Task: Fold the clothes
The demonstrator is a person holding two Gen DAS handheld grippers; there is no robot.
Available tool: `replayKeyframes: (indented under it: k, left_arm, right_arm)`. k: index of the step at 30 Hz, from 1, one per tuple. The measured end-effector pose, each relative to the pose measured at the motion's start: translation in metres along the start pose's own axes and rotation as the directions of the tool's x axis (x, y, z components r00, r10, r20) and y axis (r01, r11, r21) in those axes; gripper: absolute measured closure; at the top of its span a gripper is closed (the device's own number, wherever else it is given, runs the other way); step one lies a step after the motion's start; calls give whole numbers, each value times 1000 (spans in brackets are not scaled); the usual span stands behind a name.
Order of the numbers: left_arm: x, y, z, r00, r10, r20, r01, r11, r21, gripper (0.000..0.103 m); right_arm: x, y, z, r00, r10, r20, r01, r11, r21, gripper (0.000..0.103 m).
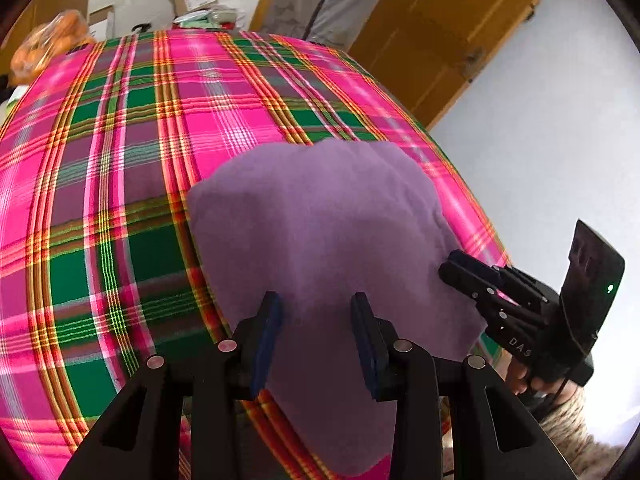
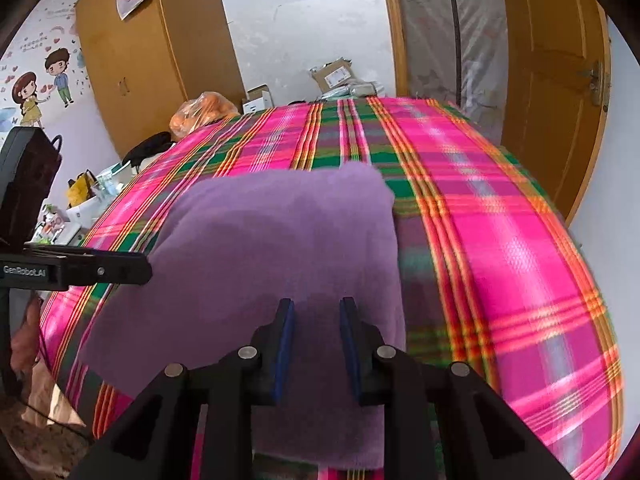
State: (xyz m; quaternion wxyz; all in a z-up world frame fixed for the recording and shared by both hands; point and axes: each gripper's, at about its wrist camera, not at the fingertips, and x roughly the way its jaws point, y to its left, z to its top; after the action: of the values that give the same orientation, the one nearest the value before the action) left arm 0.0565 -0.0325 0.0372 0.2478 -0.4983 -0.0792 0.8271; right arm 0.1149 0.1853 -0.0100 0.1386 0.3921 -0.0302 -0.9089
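Purple garment lies folded on plaid cloth, at 12 o'clock of both claws. Left gripper released, jaws apart over it; right gripper likewise parted, gripping nothing.

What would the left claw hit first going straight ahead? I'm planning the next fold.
Probably the purple cloth: it fills the gap between the open left claw fingers, lying on the plaid cover. Depth is unclear.
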Motion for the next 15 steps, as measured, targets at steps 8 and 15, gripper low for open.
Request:
replayKeyframes:
  k: [8,15]
  left_arm:
    - [9,-1,-10,1000,11,19,-11,999,36,65]
    - [10,-1,-12,999,24,34,-25,999,35,65]
  right_arm:
    - [5,-5,-11,999,21,31,-22,1000,21,80]
    - [4,-7,-11,999,30,39,-31,999,25,81]
